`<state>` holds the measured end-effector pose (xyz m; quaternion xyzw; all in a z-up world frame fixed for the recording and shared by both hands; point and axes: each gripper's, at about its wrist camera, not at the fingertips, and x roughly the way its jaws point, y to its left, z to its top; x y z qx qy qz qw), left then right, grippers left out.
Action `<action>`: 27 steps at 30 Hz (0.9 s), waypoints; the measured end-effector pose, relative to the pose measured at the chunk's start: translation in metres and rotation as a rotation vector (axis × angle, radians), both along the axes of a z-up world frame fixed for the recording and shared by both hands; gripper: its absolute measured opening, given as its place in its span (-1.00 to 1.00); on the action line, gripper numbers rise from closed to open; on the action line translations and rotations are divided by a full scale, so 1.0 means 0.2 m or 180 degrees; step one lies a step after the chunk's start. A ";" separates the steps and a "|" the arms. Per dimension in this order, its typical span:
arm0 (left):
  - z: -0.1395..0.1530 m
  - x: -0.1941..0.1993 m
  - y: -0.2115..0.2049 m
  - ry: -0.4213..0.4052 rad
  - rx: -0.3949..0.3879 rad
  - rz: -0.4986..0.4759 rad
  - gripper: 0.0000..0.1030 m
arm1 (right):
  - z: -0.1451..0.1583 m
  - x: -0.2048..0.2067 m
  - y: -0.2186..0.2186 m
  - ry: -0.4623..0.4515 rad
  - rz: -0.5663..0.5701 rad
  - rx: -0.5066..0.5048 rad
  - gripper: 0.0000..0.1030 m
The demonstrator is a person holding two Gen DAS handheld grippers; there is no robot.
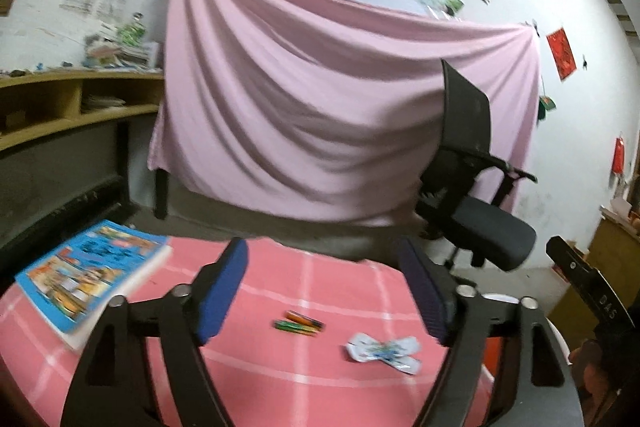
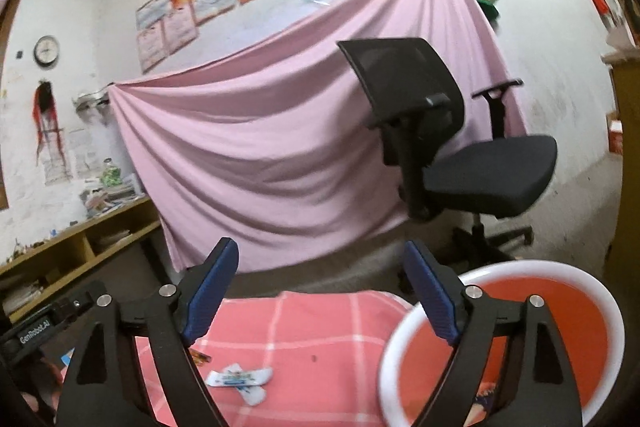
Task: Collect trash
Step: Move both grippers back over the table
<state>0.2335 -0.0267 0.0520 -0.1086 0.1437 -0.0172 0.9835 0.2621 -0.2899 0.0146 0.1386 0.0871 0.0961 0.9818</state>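
Both the left gripper [image 1: 328, 291] and right gripper [image 2: 320, 291] hang spread and empty above the pink tablecloth [image 1: 280, 359].

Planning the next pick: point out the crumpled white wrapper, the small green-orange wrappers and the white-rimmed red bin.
crumpled white wrapper [image 1: 383, 351], left wrist view, centre.
small green-orange wrappers [image 1: 300, 323], left wrist view, middle.
white-rimmed red bin [image 2: 616, 323], right wrist view, rim.

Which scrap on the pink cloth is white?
The crumpled wrapper, white with blue print, lying nearer the red bin. The other scraps beside it are slim green and orange pieces.
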 end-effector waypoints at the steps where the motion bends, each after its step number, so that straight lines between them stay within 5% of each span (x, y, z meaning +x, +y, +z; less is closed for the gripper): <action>1: -0.01 -0.02 0.03 -0.0039 0.0004 0.0018 0.62 | 0.00 0.00 0.03 -0.0028 0.0009 -0.0033 0.83; 4: -0.03 -0.05 0.11 -0.0195 0.0060 0.0111 0.98 | 0.01 -0.02 0.11 -0.0181 0.0029 -0.0161 1.00; 16: -0.16 -0.05 0.27 -0.0199 0.0236 0.0179 0.98 | -0.06 -0.01 0.34 -0.0225 0.0269 -0.0668 1.00; 21: -0.20 0.04 0.30 0.0030 0.0206 0.0122 0.98 | -0.12 0.04 0.41 0.0031 0.0333 -0.0908 1.00; 27: -0.27 0.17 0.31 0.0523 0.0241 0.0127 0.98 | -0.24 0.18 0.45 0.0806 0.0475 -0.1004 1.00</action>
